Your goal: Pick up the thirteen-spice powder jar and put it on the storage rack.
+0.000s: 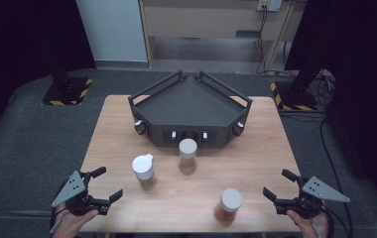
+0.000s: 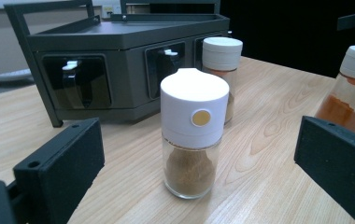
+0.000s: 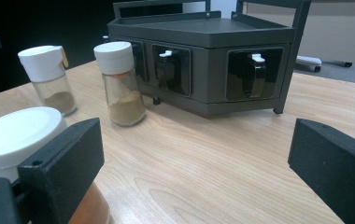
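Three white-capped glass spice jars stand on the wooden table [image 1: 261, 148]. One with brown powder and a spout cap [image 1: 143, 171] [image 2: 193, 133] [image 3: 48, 79] stands left of centre. A second with tan powder [image 1: 188, 154] [image 2: 221, 70] [image 3: 119, 84] stands just before the dark angular rack [image 1: 190, 110] [image 2: 119, 60] [image 3: 213, 60]. A third with orange powder [image 1: 228, 206] [image 2: 353, 88] [image 3: 21, 140] is near the front edge. My left gripper [image 1: 105, 186] is open at the front left, facing the spout-cap jar. My right gripper [image 1: 280, 185] is open at the front right, beside the orange jar.
The rack has a flat railed top and front slots with white-tipped handles [image 3: 255, 70]. Grey carpet [image 1: 37, 139] surrounds the table. A wooden shelf unit [image 1: 211, 25] and cables [image 1: 320, 84] lie beyond. Bare tabletop spreads between the jars and the right gripper.
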Tool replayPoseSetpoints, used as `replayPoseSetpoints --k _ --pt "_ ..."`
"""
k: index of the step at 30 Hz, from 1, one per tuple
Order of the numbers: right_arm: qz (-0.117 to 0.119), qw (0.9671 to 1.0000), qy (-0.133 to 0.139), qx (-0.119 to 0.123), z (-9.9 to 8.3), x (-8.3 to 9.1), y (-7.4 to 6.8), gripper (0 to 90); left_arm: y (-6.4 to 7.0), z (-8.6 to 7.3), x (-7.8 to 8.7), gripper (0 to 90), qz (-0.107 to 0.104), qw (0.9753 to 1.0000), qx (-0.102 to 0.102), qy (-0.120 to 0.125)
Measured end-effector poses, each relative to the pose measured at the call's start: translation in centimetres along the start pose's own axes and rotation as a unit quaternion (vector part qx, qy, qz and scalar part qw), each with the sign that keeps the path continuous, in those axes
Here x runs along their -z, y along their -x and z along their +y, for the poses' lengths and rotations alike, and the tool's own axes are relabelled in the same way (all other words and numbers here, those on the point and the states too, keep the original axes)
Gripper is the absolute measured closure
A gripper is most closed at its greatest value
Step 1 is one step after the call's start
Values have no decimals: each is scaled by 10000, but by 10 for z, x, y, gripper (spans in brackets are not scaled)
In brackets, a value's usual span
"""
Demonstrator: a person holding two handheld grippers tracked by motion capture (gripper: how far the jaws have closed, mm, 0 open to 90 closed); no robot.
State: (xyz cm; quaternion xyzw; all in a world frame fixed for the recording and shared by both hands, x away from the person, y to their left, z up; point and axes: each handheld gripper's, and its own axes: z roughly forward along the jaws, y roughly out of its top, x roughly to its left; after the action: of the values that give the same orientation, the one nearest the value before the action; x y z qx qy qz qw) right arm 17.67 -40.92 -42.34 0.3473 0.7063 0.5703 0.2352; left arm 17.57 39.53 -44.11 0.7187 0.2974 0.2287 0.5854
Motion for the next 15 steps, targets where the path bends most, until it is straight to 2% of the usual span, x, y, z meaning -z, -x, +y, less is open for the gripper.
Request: replayPoseSetpoints --k 7,11,13,15 --pt "41 10000 48 -75 -3 1 3 41 0 0 1 2 31 10000 31 29" --pt "38 10000 10 12 -1 1 1 41 -1 -2 2 3 13 9999 42 110" --pt "53 10000 24 8 -1 1 0 40 -1 -1 2 3 2 10000 -21 66" --pt "52 10000 51 56 -1 1 0 40 -1 -2 2 3 -8 9999 22 103"
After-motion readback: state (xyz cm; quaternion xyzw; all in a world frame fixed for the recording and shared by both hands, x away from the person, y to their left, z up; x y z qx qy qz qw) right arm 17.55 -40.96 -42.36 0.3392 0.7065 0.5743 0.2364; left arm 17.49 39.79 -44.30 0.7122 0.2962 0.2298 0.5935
